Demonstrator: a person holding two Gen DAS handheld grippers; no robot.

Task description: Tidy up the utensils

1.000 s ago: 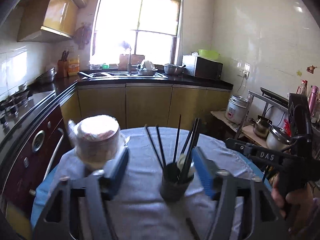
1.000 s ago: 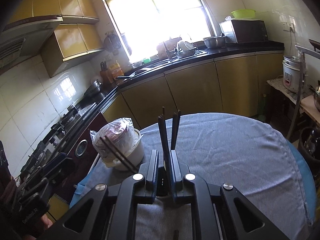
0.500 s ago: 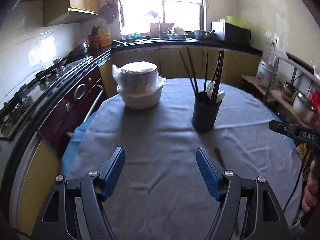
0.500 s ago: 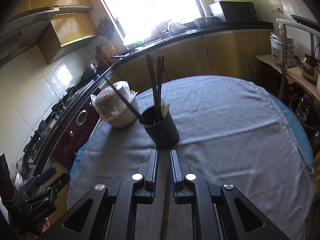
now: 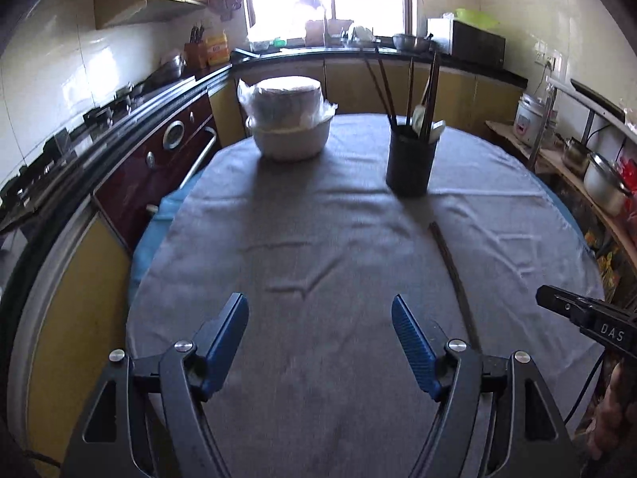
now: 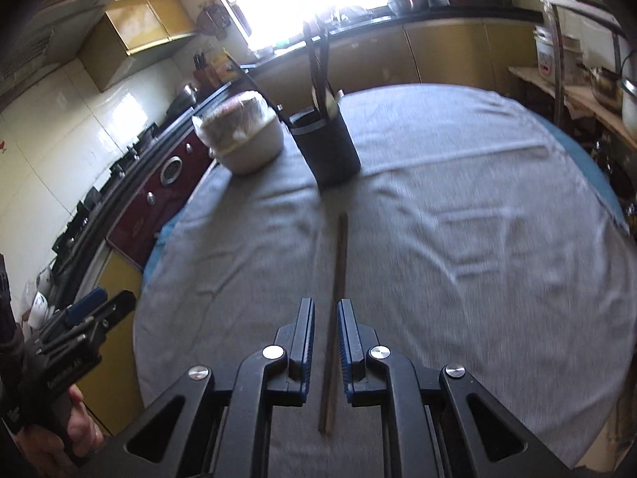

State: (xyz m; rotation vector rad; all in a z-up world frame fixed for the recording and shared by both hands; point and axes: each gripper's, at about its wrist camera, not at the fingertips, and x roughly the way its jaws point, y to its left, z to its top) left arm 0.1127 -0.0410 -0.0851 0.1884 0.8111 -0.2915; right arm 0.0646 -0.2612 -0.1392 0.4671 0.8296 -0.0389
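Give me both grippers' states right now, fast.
Left gripper: open wide, holding nothing.
Right gripper: jaws narrowly apart, straddling the chopstick lying on the table; not gripping it.

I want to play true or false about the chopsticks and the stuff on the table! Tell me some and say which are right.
1. The long brown chopstick lies flat on the grey tablecloth. True.
2. The right hand-held gripper is squeezing that chopstick. False: its fingers sit either side with gaps showing, and the stick lies on the cloth.
3. The left hand-held gripper is wide open and holds nothing. True.
4. The dark round utensil holder is empty. False: chopsticks and a pale spoon stand in it.
5. The white bowl wrapped in clear plastic has tipped over. False: it sits upright beside the holder.
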